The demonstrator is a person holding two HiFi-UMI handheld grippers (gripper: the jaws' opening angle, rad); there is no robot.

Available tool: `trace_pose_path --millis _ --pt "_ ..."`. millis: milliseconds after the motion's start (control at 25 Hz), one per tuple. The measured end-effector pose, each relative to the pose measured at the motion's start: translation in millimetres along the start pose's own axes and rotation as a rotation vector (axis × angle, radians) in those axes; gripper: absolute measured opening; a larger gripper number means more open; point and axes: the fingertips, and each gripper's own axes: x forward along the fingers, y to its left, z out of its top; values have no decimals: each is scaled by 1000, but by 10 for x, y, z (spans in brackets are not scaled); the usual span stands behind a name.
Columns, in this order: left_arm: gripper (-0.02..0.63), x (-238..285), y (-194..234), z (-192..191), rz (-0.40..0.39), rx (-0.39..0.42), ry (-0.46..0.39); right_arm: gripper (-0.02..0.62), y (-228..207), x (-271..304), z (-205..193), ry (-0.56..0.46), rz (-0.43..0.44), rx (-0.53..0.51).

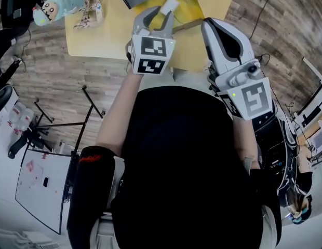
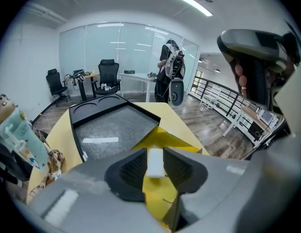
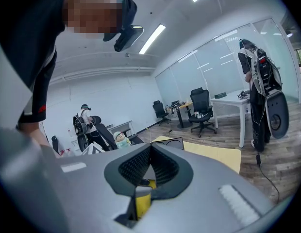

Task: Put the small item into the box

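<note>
Left gripper pinches a small white item over the yellow box; right gripper, at three o'clock, is pressed together.

We count one white block; one yellow box; one black tray; one doll; one yellow table.

My head camera looks steeply down past my chest onto the yellow table. Both gripper cameras ride close behind their jaws, facing out across that same table into the office
</note>
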Motion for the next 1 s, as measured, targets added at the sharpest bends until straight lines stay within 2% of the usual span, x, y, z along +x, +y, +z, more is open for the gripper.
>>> trace_pose_path --millis 200,360,480,600,800,1000 --pt "85 -166 28 171 39 19 -69 3 16 -107 -24 -1 -1 -6" --pt "4 -263 54 255 72 12 -118 3 36 -178 -48 2 5 -17" --pt "3 -351 33 343 87 19 -157 3 63 -223 -10 -3 14 -26" --pt "2 -459 -44 449 88 26 -201 3 146 -188 216 -44 44 -26" --pt "2 -678 -264 663 47 43 -293 3 99 -456 -15 -7 22 -50" --pt "2 -866 -468 773 30 86 -346 3 167 -568 13 -16 33 -82"
